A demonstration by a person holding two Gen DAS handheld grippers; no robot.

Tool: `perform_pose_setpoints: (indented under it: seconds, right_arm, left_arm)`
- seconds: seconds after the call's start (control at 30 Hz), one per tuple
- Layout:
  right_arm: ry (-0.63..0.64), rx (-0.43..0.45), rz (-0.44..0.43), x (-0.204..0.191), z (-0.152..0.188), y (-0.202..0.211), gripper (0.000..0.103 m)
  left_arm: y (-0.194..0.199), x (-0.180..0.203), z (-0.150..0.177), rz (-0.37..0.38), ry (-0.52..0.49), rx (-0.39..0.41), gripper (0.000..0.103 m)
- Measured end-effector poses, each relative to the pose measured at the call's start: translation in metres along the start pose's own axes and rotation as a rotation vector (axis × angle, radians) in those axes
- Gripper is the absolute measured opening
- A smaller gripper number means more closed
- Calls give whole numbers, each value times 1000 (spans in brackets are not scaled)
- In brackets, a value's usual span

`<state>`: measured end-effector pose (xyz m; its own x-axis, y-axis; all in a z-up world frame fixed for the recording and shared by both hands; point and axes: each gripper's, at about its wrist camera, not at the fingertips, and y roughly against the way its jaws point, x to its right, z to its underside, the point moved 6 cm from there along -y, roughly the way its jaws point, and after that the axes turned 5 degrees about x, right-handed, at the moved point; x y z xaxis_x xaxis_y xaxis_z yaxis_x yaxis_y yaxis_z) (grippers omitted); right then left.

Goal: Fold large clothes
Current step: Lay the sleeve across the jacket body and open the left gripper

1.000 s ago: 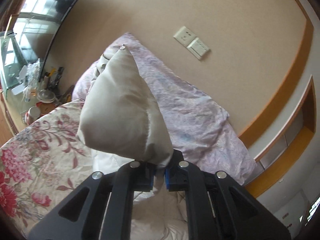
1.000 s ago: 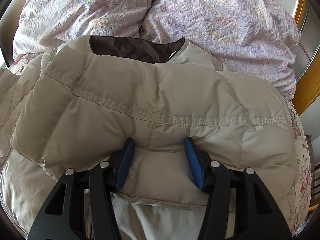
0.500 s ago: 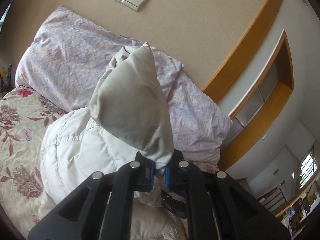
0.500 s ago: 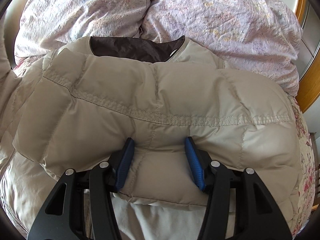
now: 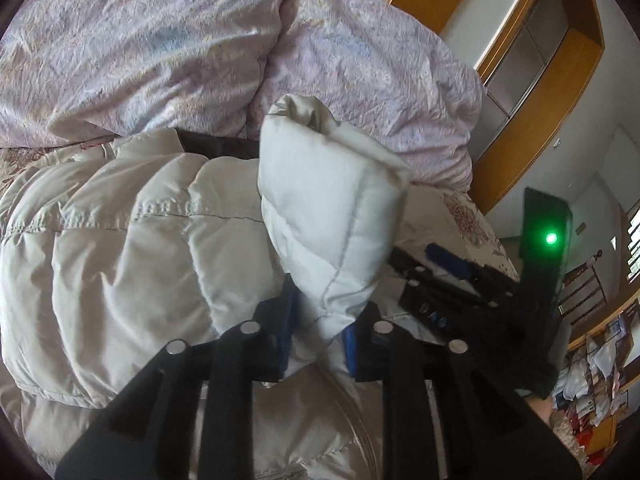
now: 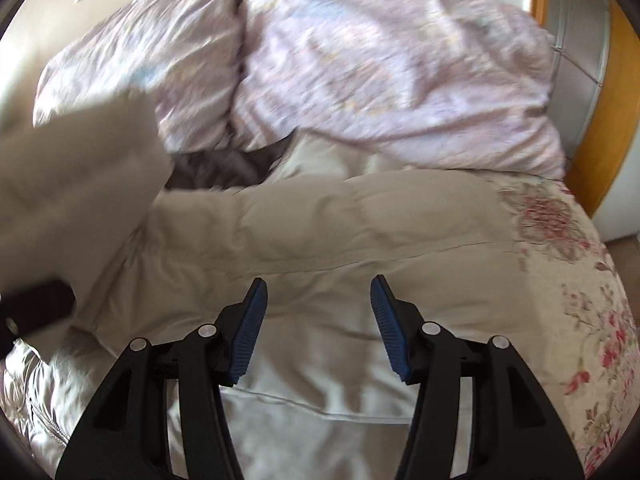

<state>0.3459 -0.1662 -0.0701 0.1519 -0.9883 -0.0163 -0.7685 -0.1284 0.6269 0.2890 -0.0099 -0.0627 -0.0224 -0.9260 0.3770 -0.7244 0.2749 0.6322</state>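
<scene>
A beige quilted down jacket (image 5: 120,248) lies on the bed, its dark brown collar lining (image 5: 216,146) toward the pillows. My left gripper (image 5: 318,320) is shut on the jacket's sleeve end (image 5: 332,200), which stands up above the jaws over the jacket body. My right gripper (image 6: 316,320) is open and empty just above the jacket (image 6: 340,240). It also shows at the right of the left wrist view (image 5: 452,280). The lifted sleeve appears at the left of the right wrist view (image 6: 76,184).
Two crumpled lilac pillows (image 5: 160,40) lie at the head of the bed, also in the right wrist view (image 6: 360,60). A floral bedspread (image 6: 580,300) covers the bed to the right. A wooden frame (image 5: 520,120) lines the wall beyond.
My left gripper has carried the sleeve end rightward over the jacket body. My right gripper has let go of the jacket fold and drawn back; the view is blurred from motion.
</scene>
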Motion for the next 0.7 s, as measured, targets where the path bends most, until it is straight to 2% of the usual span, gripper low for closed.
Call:
perform_pose_setpoints:
  seconds: [0.07,0.17,0.27,0.33,0.43,0.53,0.6,0.7]
  right_arm:
    - [-40,11,16,16,-8,5,56]
    - [-102,27,12,29,-18,12,55]
    - [-111,79,-29,26,-26,29,54]
    - [-102,118,-98,13,-33,41,51]
    - [-58,135,-221,-18,-39,52,45]
    - [-1,99,-342,-55,-41,50,33]
    - [53,72,-373,-78,-39,42,25]
    - [109,37,-378,-100,-31,30,23]
  left_arm:
    - [-1,7,4,25,-5,-16,60]
    - [9,17,6,42,-51,-5,77]
    - [31,14,2,44,-74,33,79]
    - [43,2,-8,9,-74,61,80]
    - [60,-31,-20,-117,-77,105,80]
    - [69,-67,-27,-241,-74,127,80]
    - [71,-90,-30,-323,-75,127,80]
    - [67,-119,-29,-427,-90,114,80]
